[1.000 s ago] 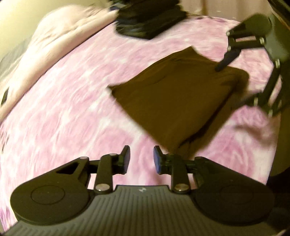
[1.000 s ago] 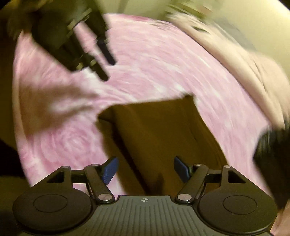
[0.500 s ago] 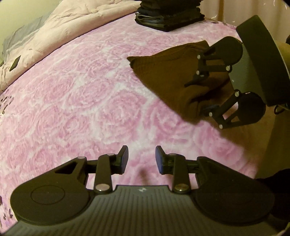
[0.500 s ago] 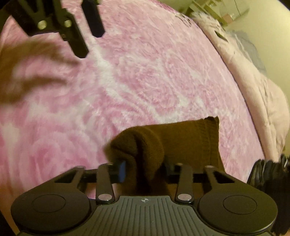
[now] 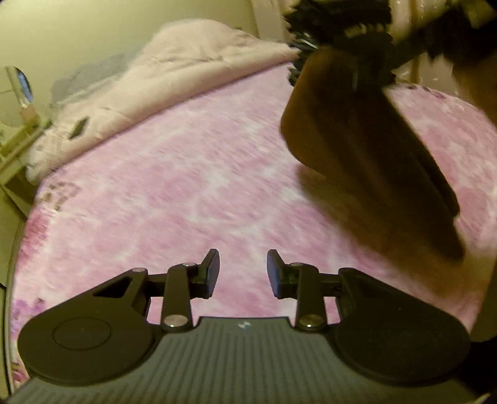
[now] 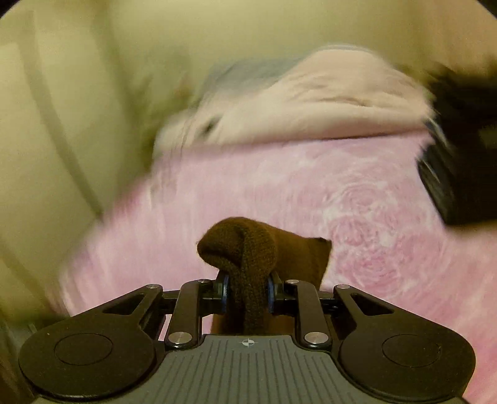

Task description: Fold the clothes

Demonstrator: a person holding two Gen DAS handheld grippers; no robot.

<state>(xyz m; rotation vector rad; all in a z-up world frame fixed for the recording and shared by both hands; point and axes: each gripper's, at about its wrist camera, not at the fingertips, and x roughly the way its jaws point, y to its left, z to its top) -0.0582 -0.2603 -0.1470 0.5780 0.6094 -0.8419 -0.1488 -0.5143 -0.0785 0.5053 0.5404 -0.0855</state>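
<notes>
My right gripper (image 6: 247,290) is shut on a folded brown knit garment (image 6: 248,248), which bulges out above the jaws. In the left wrist view the same brown garment (image 5: 357,149) hangs lifted above the pink rose-patterned bedspread (image 5: 186,192), blurred by motion, with the right gripper dimly above it. My left gripper (image 5: 243,272) is open and empty, low over the bedspread, to the left of the garment.
A stack of dark folded clothes (image 6: 459,155) sits at the far right of the bed; it also shows in the left wrist view (image 5: 335,18). A pale pink duvet (image 5: 161,80) lies bunched along the far side. The bed's left edge drops off near furniture (image 5: 15,136).
My right gripper has lifted the brown garment off the bedspread and swung it toward the dark stack. My left gripper stays open and has turned left.
</notes>
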